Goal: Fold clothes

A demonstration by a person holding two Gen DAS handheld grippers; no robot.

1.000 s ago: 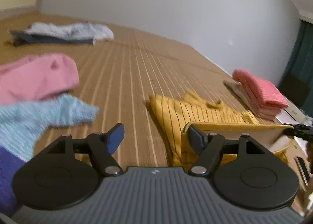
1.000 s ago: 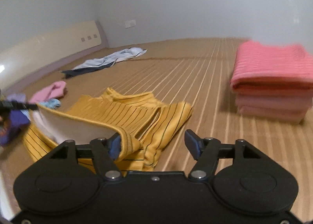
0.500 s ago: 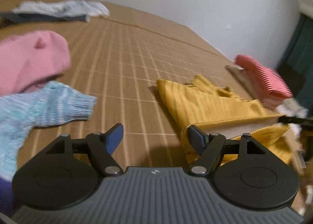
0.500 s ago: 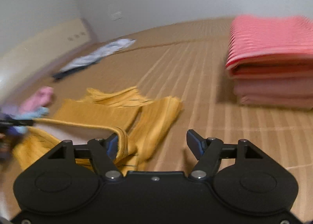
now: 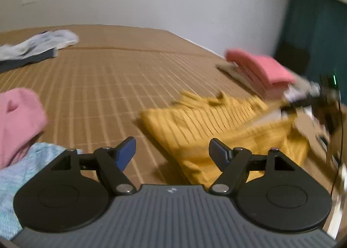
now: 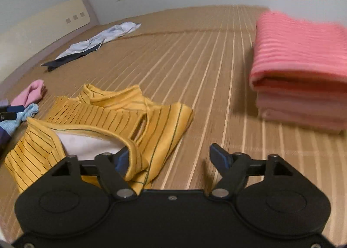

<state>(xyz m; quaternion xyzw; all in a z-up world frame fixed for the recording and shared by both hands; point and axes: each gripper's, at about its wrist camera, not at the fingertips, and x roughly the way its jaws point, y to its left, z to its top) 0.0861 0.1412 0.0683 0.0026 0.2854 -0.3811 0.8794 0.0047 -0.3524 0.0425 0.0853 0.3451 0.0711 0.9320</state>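
Observation:
A yellow striped shirt (image 6: 112, 118) lies partly folded on the brown mat, its white lining showing near the hem; it also shows, blurred, in the left wrist view (image 5: 206, 126). My right gripper (image 6: 171, 157) is open; its left finger (image 6: 121, 159) sits against the shirt's raised hem, the right finger over bare mat. My left gripper (image 5: 172, 150) is open and empty, over the mat just left of the shirt's edge.
A stack of folded pink clothes (image 6: 301, 70) stands right of the shirt, also in the left wrist view (image 5: 260, 70). A pink garment (image 5: 17, 115) and a light blue knit (image 5: 19, 174) lie at left. A white and dark garment (image 6: 95, 42) lies far back.
My left gripper has swung right and back from the shirt's hem, which now lies ahead of it. The right gripper stays open at the hem; the pink stack looks nearer.

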